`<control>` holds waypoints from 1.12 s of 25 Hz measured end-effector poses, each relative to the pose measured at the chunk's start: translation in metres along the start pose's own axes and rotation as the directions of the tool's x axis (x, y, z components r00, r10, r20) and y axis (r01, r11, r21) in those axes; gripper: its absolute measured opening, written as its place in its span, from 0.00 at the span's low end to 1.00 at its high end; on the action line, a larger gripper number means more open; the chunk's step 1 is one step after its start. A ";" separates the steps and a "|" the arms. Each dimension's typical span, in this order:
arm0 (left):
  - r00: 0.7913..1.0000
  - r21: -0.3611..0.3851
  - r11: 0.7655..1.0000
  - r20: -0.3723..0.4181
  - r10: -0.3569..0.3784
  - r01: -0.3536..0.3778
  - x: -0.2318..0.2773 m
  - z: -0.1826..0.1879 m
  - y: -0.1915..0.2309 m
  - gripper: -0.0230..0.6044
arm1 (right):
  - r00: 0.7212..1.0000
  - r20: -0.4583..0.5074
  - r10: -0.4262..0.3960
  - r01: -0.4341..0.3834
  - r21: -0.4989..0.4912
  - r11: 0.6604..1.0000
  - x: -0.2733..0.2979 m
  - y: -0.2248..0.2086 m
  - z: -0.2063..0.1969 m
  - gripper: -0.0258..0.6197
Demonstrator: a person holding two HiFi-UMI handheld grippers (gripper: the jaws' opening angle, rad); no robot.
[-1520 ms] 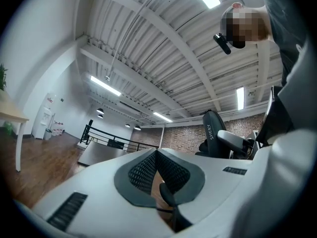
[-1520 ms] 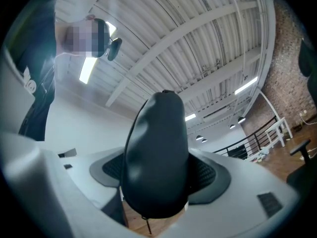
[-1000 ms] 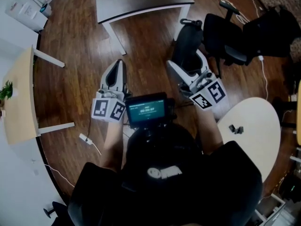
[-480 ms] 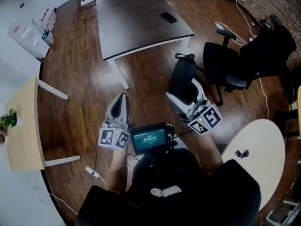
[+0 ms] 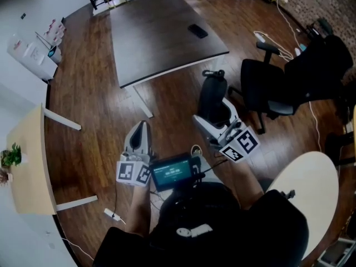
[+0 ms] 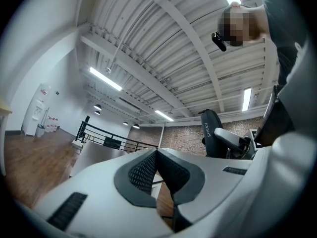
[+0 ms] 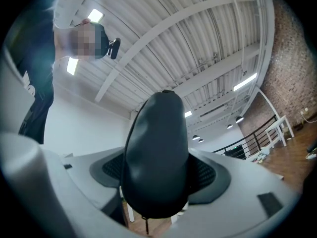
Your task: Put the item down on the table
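A black item [image 5: 213,96] with a loop at its top is gripped between the fingers [image 5: 201,122] of the right gripper [image 5: 216,115], which stand wide apart around it; in the right gripper view its smooth dark body [image 7: 156,152] is seen pressed between both ribbed pads. The item is held over the floor, short of the near edge of the dark desk [image 5: 156,43] and just beside a black office chair [image 5: 270,88]. The fingers of the left gripper [image 5: 141,131] are closed together with nothing between them, as is shown in the left gripper view, where the two pads [image 6: 143,171] meet.

A brown plank floor [image 5: 94,93] is seen throughout the room. On the dark desk, which stands on white legs, only a small flat dark object [image 5: 197,31] is carried, well apart from the item. A light wooden desk [image 5: 30,171] with a small plant [image 5: 10,156] is placed at the left, and a round white desk [image 5: 306,196] at the right. A white plug with its cable [image 5: 113,214] lies on the floor. A white ribbed ceiling [image 6: 163,48] with strip lights, a brick wall [image 6: 183,143] and a black railing [image 6: 99,138] are shown in the gripper views
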State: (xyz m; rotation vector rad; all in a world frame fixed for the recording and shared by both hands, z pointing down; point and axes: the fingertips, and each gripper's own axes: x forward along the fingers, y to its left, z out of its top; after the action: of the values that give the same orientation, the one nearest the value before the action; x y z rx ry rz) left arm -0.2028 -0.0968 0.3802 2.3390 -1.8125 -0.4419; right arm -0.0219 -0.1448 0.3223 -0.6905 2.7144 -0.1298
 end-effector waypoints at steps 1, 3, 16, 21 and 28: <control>1.000 0.001 1.000 0.001 0.002 -0.002 0.008 0.000 0.004 0.04 | 1.000 -0.002 0.001 -0.001 -0.001 1.000 0.005 -0.007 -0.002 0.61; 1.000 -0.009 1.000 0.008 0.006 -0.006 0.027 -0.002 0.012 0.04 | 1.000 -0.007 0.002 -0.002 -0.005 1.000 0.014 -0.024 -0.005 0.61; 0.999 0.001 1.000 0.037 -0.013 0.012 0.166 -0.002 0.031 0.04 | 1.000 0.014 0.009 -0.009 -0.022 1.000 0.068 -0.151 0.005 0.61; 0.999 0.014 1.000 0.032 -0.003 0.003 0.192 -0.007 0.034 0.04 | 1.000 0.021 0.015 -0.015 -0.014 1.000 0.076 -0.179 0.006 0.61; 0.999 0.018 0.999 0.032 0.035 -0.036 0.208 -0.007 0.057 0.04 | 0.999 0.012 0.048 -0.049 0.013 0.999 0.103 -0.193 -0.005 0.61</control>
State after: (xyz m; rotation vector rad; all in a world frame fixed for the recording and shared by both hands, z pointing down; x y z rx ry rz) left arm -0.2055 -0.3120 0.3747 2.3208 -1.8766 -0.4621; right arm -0.0223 -0.3631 0.3292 -0.6192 2.7145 -0.1322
